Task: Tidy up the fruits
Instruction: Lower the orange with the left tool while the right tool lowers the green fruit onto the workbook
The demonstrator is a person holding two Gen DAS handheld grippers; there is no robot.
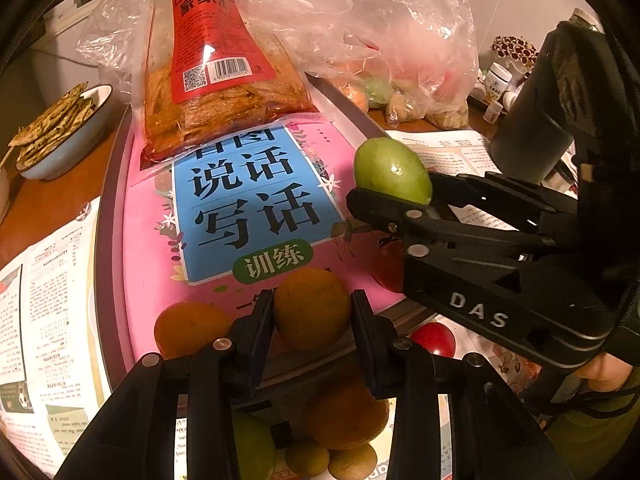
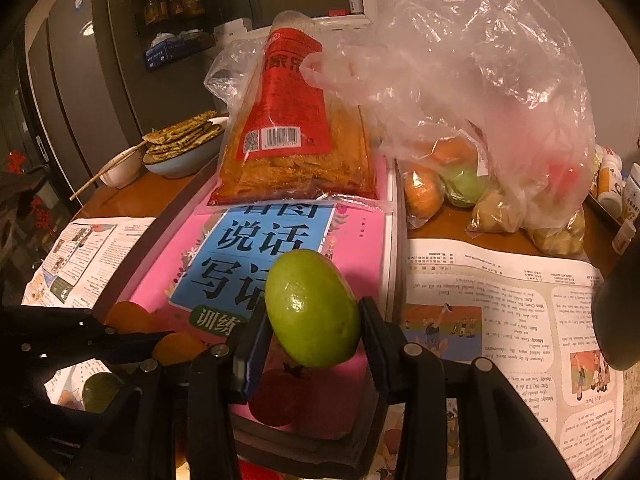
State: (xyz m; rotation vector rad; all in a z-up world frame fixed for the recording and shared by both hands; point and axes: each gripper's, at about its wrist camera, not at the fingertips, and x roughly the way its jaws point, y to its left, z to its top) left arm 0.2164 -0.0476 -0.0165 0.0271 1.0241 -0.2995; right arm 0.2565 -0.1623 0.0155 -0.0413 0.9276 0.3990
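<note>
My left gripper (image 1: 312, 312) is shut on an orange fruit (image 1: 312, 307), held just above the near end of the pink book (image 1: 148, 216). A second orange (image 1: 188, 326) sits to its left on the book. My right gripper (image 2: 312, 328) is shut on a green mango (image 2: 311, 307) and holds it above the book's right side; it also shows in the left wrist view (image 1: 392, 170). A red fruit (image 2: 276, 398) lies on the book under the mango. More oranges (image 1: 346, 416) and a green fruit (image 1: 252, 446) lie below my left gripper.
A red snack packet (image 1: 216, 68) rests on the book's far end. A plastic bag of fruit (image 2: 480, 152) stands at the right. A blue bowl of flatbreads (image 1: 64, 124) is at the left. Newspaper (image 2: 500, 308) covers the table. A red tomato (image 1: 434, 338) lies on the near right.
</note>
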